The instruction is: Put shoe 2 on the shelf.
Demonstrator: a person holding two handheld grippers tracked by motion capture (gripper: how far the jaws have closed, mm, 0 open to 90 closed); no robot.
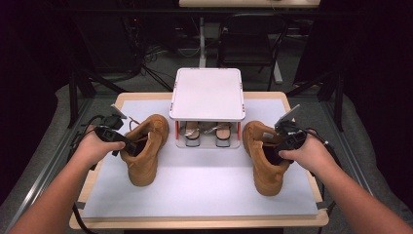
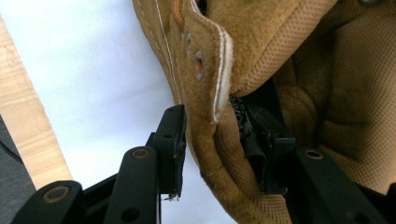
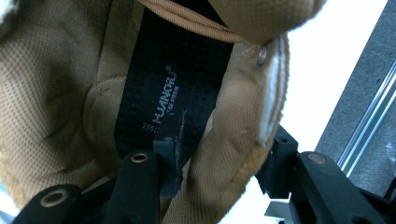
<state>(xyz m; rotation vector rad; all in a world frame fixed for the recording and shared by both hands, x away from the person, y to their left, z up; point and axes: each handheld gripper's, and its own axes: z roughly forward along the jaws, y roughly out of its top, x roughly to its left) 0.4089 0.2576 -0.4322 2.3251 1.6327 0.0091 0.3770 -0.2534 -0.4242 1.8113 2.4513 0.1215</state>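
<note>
Two tan suede boots stood on the white mat, one either side of a small white shelf. The left boot [image 1: 145, 148] sat in the left-centre of the high view, toe toward the bottom of the frame, its open collar toward the top. The right boot [image 1: 265, 157] sat at right-centre, likewise toe-down in the frame.

The left gripper [image 1: 118, 141] was at the left boot's collar. In the left gripper view, the collar wall [image 2: 205, 116] ran between the two black jaws: one jaw stood outside the boot over the mat, its pad just beside the suede, and the other was inside against the mesh lining. The jaws stood partly spread around the wall; whether the pads pressed on it could not be told for sure.

The right gripper [image 1: 287, 139] was at the right boot's collar. In the right gripper view, one jaw reached inside the boot, over the black insole label [image 3: 173, 88], and the other stood outside, with the padded collar edge [image 3: 243, 140] between them. A gap showed on the outer side, so the jaws straddled the wall loosely rather than clamping it.

The person's hands came in from the bottom corners of the high view, each wrapped around its gripper.

The white shelf [image 1: 207, 92] stood at centre, toward the top of the mat [image 1: 195, 190], with a pair of sandals [image 1: 208, 134] on its lower level. The mat lay on a wooden table [image 1: 195, 223].
</note>
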